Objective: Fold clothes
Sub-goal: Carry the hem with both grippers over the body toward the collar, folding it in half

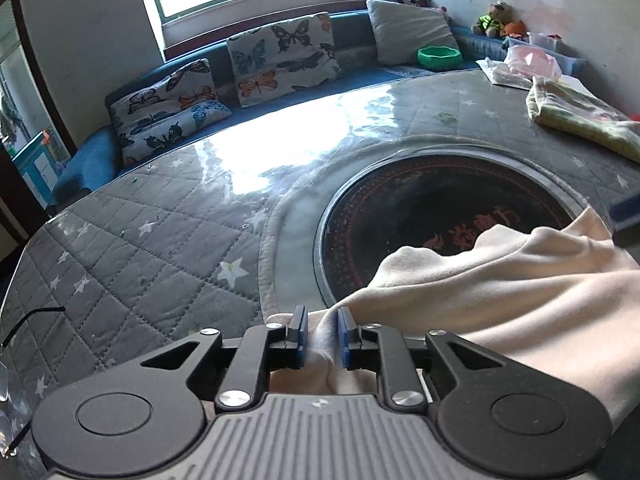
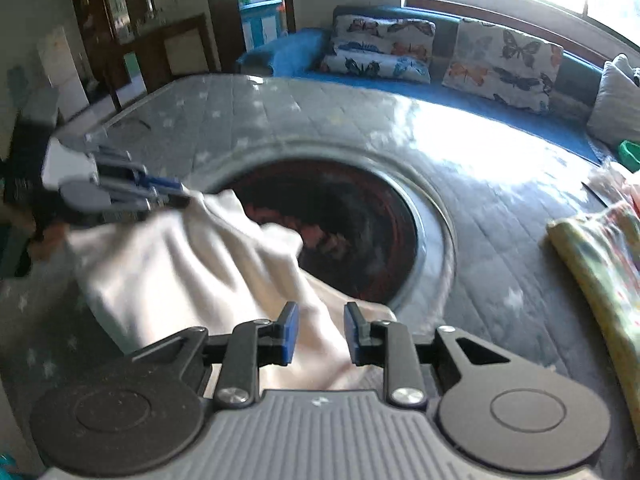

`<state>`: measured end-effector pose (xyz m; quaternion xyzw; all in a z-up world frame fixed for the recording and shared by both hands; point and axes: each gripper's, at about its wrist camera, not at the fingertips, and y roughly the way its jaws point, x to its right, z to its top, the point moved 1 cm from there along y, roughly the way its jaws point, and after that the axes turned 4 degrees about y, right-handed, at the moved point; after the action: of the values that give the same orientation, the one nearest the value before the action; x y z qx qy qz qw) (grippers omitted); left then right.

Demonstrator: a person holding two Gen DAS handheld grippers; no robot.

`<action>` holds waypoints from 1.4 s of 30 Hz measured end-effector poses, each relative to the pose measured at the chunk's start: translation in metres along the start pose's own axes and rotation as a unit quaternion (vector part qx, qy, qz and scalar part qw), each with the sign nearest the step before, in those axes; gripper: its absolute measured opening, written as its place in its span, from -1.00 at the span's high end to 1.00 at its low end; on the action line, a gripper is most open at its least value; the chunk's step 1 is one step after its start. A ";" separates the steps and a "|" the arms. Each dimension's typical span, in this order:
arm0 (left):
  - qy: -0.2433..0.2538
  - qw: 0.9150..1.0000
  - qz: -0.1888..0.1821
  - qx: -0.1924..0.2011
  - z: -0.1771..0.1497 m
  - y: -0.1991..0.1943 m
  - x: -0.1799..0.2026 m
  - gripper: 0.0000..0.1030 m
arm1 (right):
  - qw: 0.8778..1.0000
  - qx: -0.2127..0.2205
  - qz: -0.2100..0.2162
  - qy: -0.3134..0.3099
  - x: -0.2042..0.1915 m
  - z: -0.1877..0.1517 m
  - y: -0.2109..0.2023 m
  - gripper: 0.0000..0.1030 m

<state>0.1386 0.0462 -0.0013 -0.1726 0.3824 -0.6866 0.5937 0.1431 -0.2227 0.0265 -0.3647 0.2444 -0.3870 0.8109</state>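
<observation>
- Left gripper (image 1: pixel 322 334): jaws slightly apart, cream garment (image 1: pixel 500 280) bunched between the pads, grip apparently loose.
- Right gripper (image 2: pixel 320 330): jaws parted, the same cloth lying between, unpinched.

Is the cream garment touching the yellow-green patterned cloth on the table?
Apart. The right wrist view shows bare grey quilted table cover between the cream garment and the yellow-green patterned cloth; the left wrist view agrees.

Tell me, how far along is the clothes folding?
Early. A patterned yellow-green cloth lies at the table's edge, seemingly folded. In hand: a rumpled cream garment lies on the quilted table, its edges between the parted jaws of the left gripper and right gripper. It remains unfolded.
</observation>
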 end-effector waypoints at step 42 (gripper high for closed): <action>-0.040 0.998 -0.002 0.050 -0.008 -0.058 -0.012 0.04 | 0.997 0.001 -0.056 -0.057 -0.011 -0.005 0.037 0.92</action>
<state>0.0961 0.0607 0.0386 -0.1711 0.3229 -0.6987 0.6151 0.1503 -0.1999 -0.0045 -0.3984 0.1762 -0.4103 0.8011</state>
